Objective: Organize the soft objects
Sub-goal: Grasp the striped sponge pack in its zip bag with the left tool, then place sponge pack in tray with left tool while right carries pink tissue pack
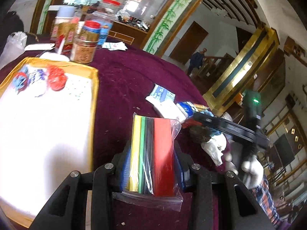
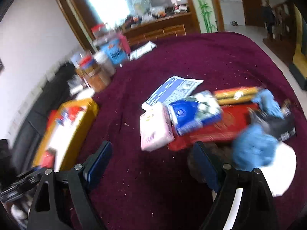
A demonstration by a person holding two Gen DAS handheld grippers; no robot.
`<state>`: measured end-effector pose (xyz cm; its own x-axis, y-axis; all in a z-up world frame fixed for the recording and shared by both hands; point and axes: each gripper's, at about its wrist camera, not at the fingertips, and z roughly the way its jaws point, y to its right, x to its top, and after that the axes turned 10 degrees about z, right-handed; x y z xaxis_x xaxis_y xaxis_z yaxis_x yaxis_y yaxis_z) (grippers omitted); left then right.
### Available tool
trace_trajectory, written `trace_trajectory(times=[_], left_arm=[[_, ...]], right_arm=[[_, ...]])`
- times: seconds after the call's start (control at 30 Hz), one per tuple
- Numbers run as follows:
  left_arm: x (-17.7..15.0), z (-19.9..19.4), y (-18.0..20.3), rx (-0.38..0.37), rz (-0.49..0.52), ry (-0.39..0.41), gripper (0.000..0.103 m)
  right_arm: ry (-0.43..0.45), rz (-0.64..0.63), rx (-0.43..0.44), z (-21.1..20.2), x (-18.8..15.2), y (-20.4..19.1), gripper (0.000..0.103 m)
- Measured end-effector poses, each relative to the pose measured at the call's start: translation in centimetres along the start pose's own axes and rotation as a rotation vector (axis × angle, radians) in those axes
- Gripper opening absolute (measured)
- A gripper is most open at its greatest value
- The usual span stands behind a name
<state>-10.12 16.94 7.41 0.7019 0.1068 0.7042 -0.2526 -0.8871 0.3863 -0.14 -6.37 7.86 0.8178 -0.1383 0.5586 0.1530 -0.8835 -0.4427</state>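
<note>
One clear bag of coloured sheets (image 1: pixel 152 159) is pinched upright between the left gripper (image 1: pixel 151 170) pads, above the maroon tablecloth (image 1: pixel 124 88) just beside the gold-rimmed tray (image 1: pixel 95 103). Right gripper (image 2: pixel 151 164) stands spread and empty near the pile, pink tissue pack (image 2: pixel 155 128) nearest. Risk, as judged: the slick plastic may slide from the pads, spilling sheets short of the tray
</note>
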Motion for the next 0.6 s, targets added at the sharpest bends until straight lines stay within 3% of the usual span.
trace_trajectory(times=[0.3, 0.5, 0.53, 0.6], left_arm=[[-0.6, -4.3, -6.3, 0.042, -0.115, 0.069, 0.041], [-1.4, -5.3, -9.8, 0.069, -0.182, 0.087, 0.041], [-1.6, -5.3, -10.2, 0.071, -0.192, 0.086, 0.041], [-1.9, -5.3, -10.7, 0.072, -0.205, 0.082, 0.041]], right_arm=[[-0.125, -0.074, -0.144, 7.9, 2.8, -3.2, 0.085], [-0.14, -0.172, -0.301, 10.7, 2.8, -5.3, 0.084], [-0.145, -0.204, -0.341, 11.2, 2.5, -5.8, 0.081], [-0.146, -0.272, -0.427, 12.1, 1.7, -6.6, 0.049]])
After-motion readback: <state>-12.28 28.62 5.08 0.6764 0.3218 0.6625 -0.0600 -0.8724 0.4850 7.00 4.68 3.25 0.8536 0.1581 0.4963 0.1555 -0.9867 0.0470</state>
